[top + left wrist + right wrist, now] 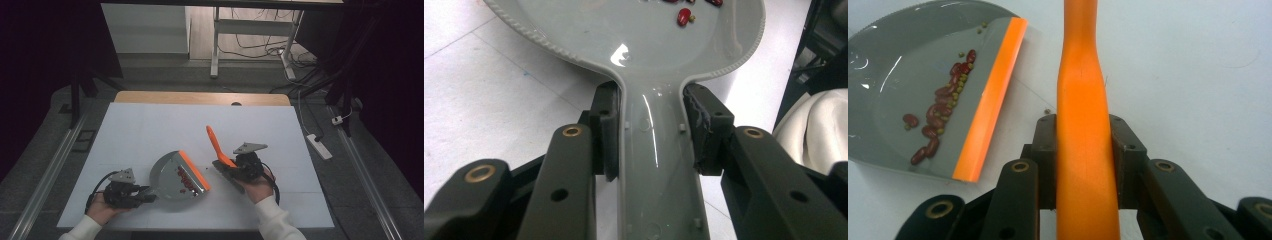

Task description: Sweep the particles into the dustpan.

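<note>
A grey dustpan point(170, 175) with an orange front lip point(194, 170) lies on the white table point(150, 125), left of centre. Red beans and small green ones point(184, 181) lie inside it behind the lip. My left gripper point(149, 195) is shut on the dustpan's handle point(654, 150), with the pads pressing both its sides. My right gripper point(234, 167) is shut on the orange handle of a brush point(215, 142), which points up and away; its dark head point(227, 176) sits low by the gripper. The right gripper view has the dustpan point(893, 75) and beans point(943, 115) to the left of the brush handle point(1083, 125).
One small green bean point(1047, 111) lies loose on the table by the brush handle. The table's wooden far edge point(200, 97) has a desk frame and cables behind it. A power strip point(320, 146) lies on the floor at the right. A white sleeve point(809, 125) shows beside the dustpan handle.
</note>
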Demonstrator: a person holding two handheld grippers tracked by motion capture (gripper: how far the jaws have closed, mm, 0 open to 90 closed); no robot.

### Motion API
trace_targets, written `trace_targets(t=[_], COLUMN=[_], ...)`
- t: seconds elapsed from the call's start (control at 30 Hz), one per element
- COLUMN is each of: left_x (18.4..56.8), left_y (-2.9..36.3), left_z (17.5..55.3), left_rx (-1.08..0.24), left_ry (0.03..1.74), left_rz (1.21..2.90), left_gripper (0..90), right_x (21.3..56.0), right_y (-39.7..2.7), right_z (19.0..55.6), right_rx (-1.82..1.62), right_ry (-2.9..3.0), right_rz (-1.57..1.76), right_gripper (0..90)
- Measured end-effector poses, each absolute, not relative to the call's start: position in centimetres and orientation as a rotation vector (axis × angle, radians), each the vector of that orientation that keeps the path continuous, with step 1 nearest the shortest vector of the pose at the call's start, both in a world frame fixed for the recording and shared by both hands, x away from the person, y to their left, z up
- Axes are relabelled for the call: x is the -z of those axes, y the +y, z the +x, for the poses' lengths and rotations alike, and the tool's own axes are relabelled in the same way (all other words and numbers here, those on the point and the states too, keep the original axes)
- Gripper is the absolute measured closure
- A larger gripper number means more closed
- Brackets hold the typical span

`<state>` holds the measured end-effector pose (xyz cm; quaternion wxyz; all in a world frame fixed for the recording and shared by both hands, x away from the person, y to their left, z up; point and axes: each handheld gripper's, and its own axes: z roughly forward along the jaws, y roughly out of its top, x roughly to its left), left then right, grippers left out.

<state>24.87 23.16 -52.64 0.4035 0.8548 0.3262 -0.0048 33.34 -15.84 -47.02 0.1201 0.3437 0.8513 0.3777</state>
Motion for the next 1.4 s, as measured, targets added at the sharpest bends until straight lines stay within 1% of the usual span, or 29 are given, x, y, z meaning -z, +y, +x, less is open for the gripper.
trace_targets(t=[0.2, 0.4, 0.5, 0.7, 0.83, 1.03, 1.1, 1.13, 1.2, 1.27, 1.4], left_x=[52.5, 52.6, 52.6, 52.8, 52.9, 52.9, 52.8, 52.8, 52.8, 52.8, 52.8], left_y=[23.3, 23.4, 23.3, 23.1, 23.0, 23.0, 22.9, 22.9, 22.9, 22.9, 22.9], left_z=[24.4, 24.2, 24.3, 24.5, 24.6, 24.6, 24.7, 24.6, 24.6, 24.6, 24.6], left_rx=[0.000, 0.010, 0.023, 0.037, 0.039, 0.042, 0.041, 0.041, 0.041, 0.042, 0.041], left_ry=[0.851, 0.878, 0.877, 0.894, 0.901, 0.898, 0.898, 0.901, 0.900, 0.900, 0.900], left_rz=[2.125, 2.132, 2.152, 2.184, 2.197, 2.208, 2.210, 2.206, 2.210, 2.210, 2.209], left_gripper=[61.4, 61.4, 61.4, 61.4, 61.4, 61.5, 61.5, 61.5, 61.5, 61.5, 61.5], right_x=[46.4, 46.4, 46.6, 48.0, 48.3, 48.4, 48.4, 48.4, 48.0, 47.1, 46.3], right_y=[-16.7, -17.4, -17.2, -14.1, -12.0, -9.6, -9.1, -8.9, -8.5, -8.7, -11.0], right_z=[33.2, 33.4, 34.0, 35.7, 35.9, 34.6, 34.1, 33.8, 33.2, 32.9, 34.0], right_rx=[-1.138, -1.133, -1.096, -1.005, -0.949, -0.956, -1.031, -1.135, -1.155, -1.150, -1.147], right_ry=[2.470, 2.453, 2.450, 2.498, 2.520, 2.576, 2.636, 2.696, 2.690, 2.643, 2.528], right_rz=[0.977, 0.995, 0.994, 0.957, 0.930, 0.857, 0.849, 0.858, 0.826, 0.790, 0.890], right_gripper=[70.2, 70.2, 70.2, 70.2, 70.3, 70.0, 70.2, 70.3, 70.2, 70.2, 70.2])
